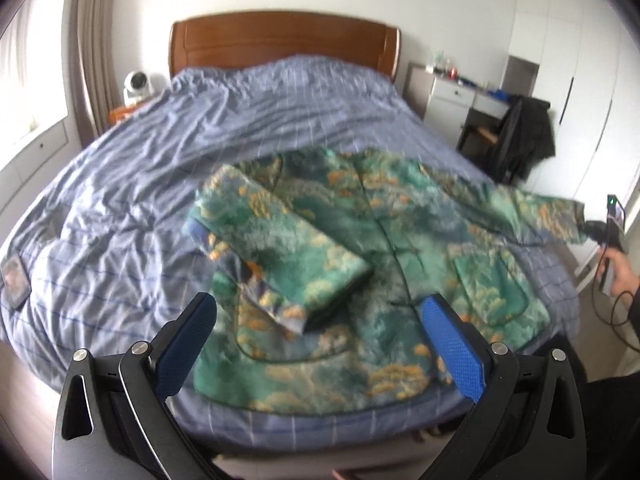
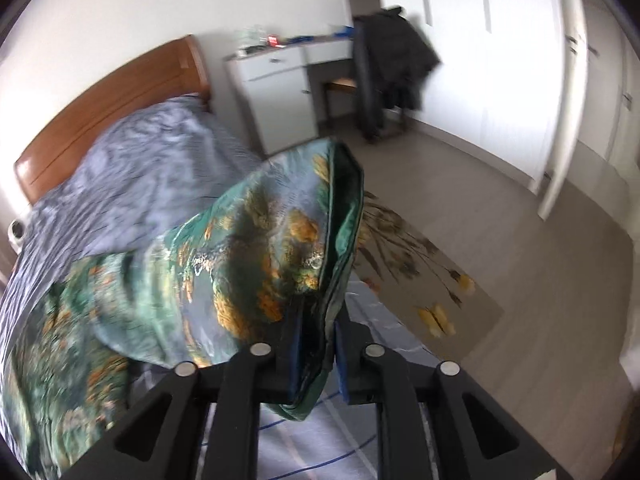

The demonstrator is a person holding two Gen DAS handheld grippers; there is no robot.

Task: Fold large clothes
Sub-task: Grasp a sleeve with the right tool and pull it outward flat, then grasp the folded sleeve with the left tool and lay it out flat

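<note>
We have the patterned green jacket (image 1: 372,248) spread front-up on the bed (image 1: 120,184), one sleeve (image 1: 280,248) already laid across its chest, so that side of the fold looks done. Our right gripper (image 2: 334,350) has its jaws clamped on the cuff of the other sleeve (image 2: 280,248), held out past the bed's edge, we judge so it can be carried across in turn. Our left gripper (image 1: 320,340) hovers above the hem, jaws wide apart and holding nothing.
</note>
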